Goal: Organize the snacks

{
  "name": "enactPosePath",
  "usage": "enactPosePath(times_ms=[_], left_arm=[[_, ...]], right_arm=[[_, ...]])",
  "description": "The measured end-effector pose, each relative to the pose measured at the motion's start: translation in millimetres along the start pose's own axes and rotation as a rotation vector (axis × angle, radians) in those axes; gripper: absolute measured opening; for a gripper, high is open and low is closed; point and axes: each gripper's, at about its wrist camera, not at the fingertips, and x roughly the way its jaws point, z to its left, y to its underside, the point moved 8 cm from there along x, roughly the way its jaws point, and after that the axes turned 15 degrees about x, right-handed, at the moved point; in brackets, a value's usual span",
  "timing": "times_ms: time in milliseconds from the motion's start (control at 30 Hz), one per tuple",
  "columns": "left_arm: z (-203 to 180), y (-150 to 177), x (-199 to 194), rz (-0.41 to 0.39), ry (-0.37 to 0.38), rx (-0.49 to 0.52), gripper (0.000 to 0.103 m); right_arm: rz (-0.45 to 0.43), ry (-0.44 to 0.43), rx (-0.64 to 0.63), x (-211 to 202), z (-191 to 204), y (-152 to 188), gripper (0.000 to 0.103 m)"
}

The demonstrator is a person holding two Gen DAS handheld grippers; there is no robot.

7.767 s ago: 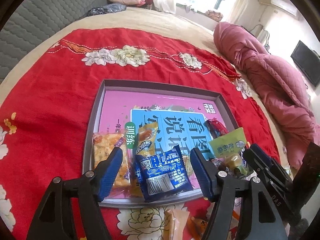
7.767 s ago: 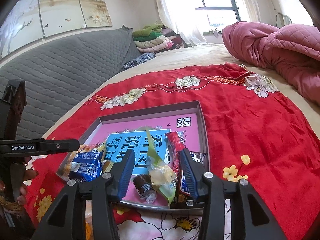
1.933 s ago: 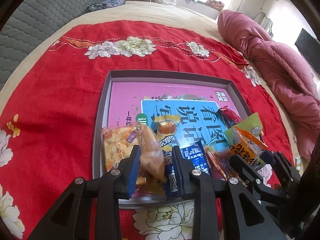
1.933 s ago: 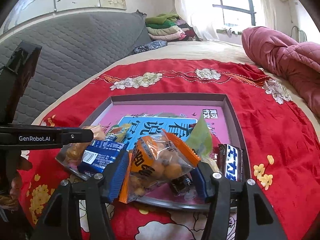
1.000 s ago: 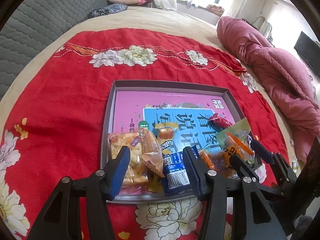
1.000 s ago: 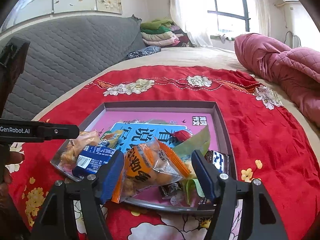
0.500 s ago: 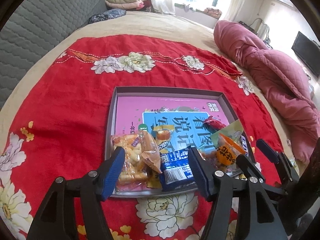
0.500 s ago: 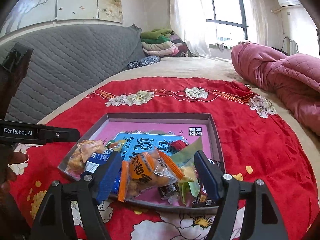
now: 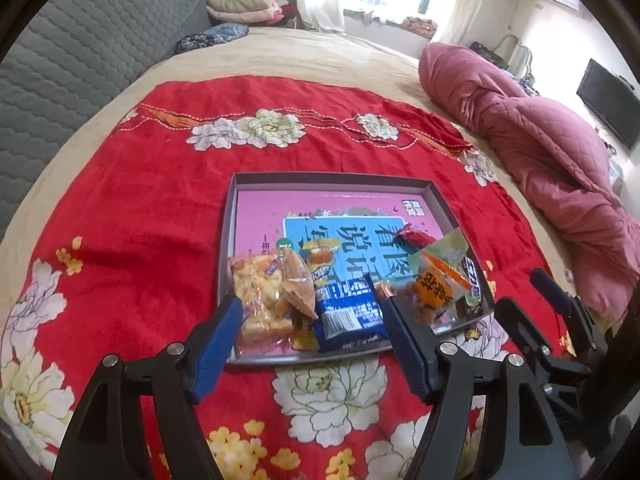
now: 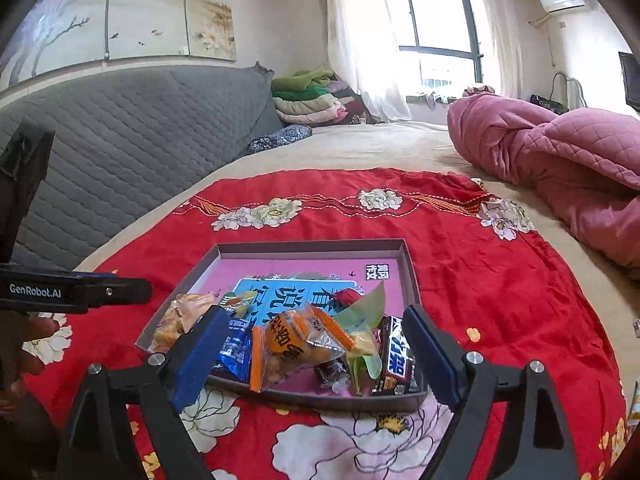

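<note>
Here, a bed [image 9: 320, 60] fills both wrist views, and spread over it lies a red flowered blanket [image 9: 140, 208]; a pink quilt [image 9: 540, 160] is heaped at the right side. In the middle of the blanket sits a shallow grey tray [image 9: 230, 240], its floor lined with a pink and blue printed sheet.

All the visible snacks crowd along the tray's near edge. From left to right: a clear bag of yellow crackers [image 9: 260, 300], a blue packet [image 9: 350, 314], an orange packet [image 9: 434, 288], a pale green packet [image 10: 366, 304] and a dark chocolate bar [image 10: 394, 358] against the right wall.

The left gripper [image 9: 312, 336] hangs just short of the tray's near edge, its jaws wide, having just been opening, with nothing between them. The right gripper [image 10: 316, 354] hangs likewise (also freshly opened, also empty), the orange packet lying loose below it.

This looks like the release step: two snacks set down, both grippers free. The far half of the tray is bare, so the next move probably calls for fetching any snack left outside the tray, or spreading the pile into that space.
</note>
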Motion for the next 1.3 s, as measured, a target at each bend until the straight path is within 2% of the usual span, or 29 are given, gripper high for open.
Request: enactPosePath(times_ms=[100, 333, 633, 900, 1300], left_arm=[[-3.4, 8.5, -4.4, 0.010, -0.001, -0.002, 0.075], [-16.4, 27.7, -13.9, 0.034, 0.005, -0.001, 0.075], [-34.6, 64.7, -17.7, 0.080, 0.010, -0.014, 0.075], [-45.6, 80.5, -15.8, 0.117, 0.007, 0.008, 0.075], [-51.3, 83.0, -16.7, 0.131, 0.007, 0.029, 0.075]], right_arm=[[0.042, -0.018, 0.010, -7.8, 2.3, 2.6, 0.092], [0.082, 0.012, 0.023, -34.4, 4.0, 7.8, 0.099], [0.182, 0.056, 0.039, -43.6, 2.6, 48.5, 0.101], [0.169, 0.107, -0.022, -47.3, 5.2, 62.3, 0.101], [0.183, 0.140, 0.024, -50.3, -6.1, 63.5, 0.101]])
